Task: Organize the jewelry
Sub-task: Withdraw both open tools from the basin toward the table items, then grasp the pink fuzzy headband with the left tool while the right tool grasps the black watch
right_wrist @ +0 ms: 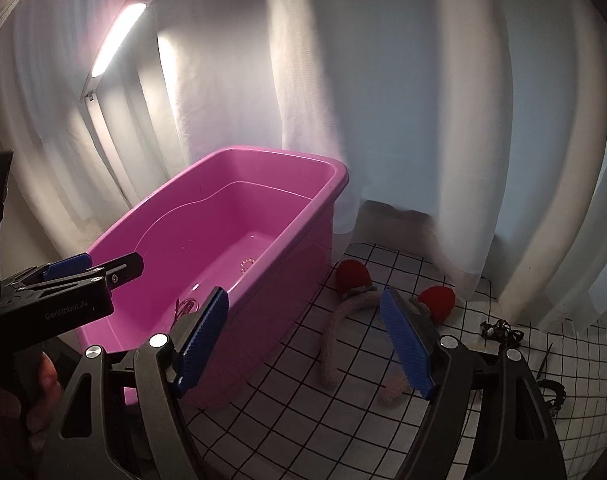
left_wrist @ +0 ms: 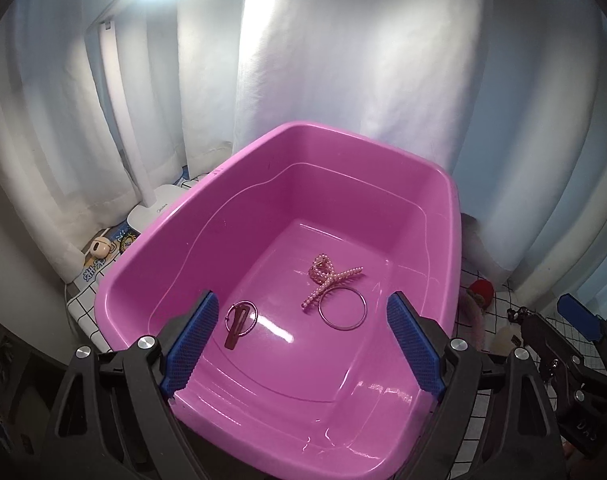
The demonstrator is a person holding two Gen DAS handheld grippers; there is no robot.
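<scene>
A pink plastic tub [left_wrist: 151, 248] holds a pearl bow clip [left_wrist: 329, 282], a thin metal bangle [left_wrist: 342, 307] and a dark red hair clip with a ring [left_wrist: 239, 322]. My left gripper [left_wrist: 301, 340] is open and empty, hovering over the tub's near side. My right gripper [right_wrist: 303, 340] is open and empty, above the checked cloth to the right of the tub [right_wrist: 291, 248]. A knitted pink headband with red pom-poms [right_wrist: 343, 312] lies on the cloth just ahead of it. The left gripper [right_wrist: 99, 270] shows at the left of the right wrist view.
A white desk lamp [left_wrist: 143, 184] stands behind the tub at left, with small items by its base [left_wrist: 101, 248]. Small dark jewelry pieces [right_wrist: 499, 330] lie on the checked cloth [right_wrist: 303, 412] at right. White curtains hang close behind.
</scene>
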